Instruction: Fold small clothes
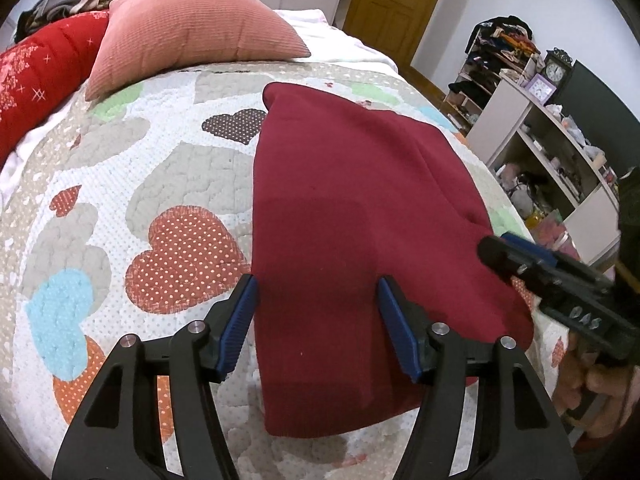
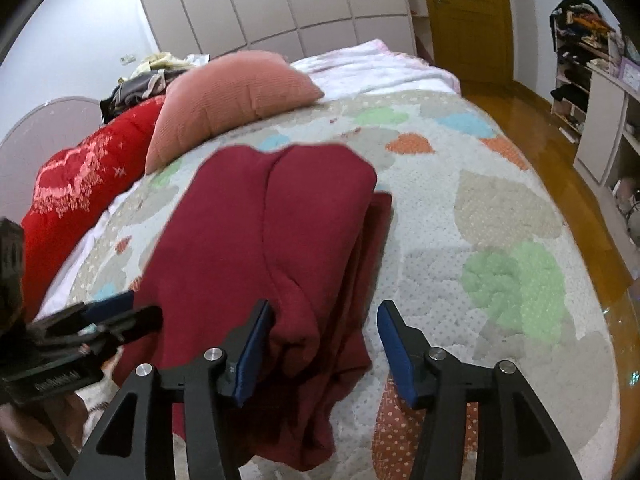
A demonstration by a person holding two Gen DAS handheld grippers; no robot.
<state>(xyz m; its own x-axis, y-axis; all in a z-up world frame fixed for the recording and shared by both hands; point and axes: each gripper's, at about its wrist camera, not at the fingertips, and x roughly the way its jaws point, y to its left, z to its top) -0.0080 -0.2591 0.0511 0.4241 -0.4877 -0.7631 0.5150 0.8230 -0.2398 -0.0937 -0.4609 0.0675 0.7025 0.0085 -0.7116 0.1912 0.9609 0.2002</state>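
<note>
1. dark red garment (image 1: 340, 216), folded into a long stack, lies on a heart-patterned quilt (image 1: 132, 184) covering the bed.
2. left gripper (image 1: 316, 320) hovers over the garment's near end, its blue-padded jaws spread wide with nothing between them.
3. right gripper (image 2: 326, 340) hangs above the garment's right edge, jaws likewise wide apart and empty; in the left wrist view it appears side-on just beside the cloth's right edge.
4. from the right wrist view, layered edges of the fold show along the garment's right side.
5. salmon pillow (image 1: 192, 32) and a red cushion (image 1: 40, 72) rest at the far end of the bed, well apart from the garment.
6. cluttered shelves (image 1: 560, 152) stand beside the bed.
</note>
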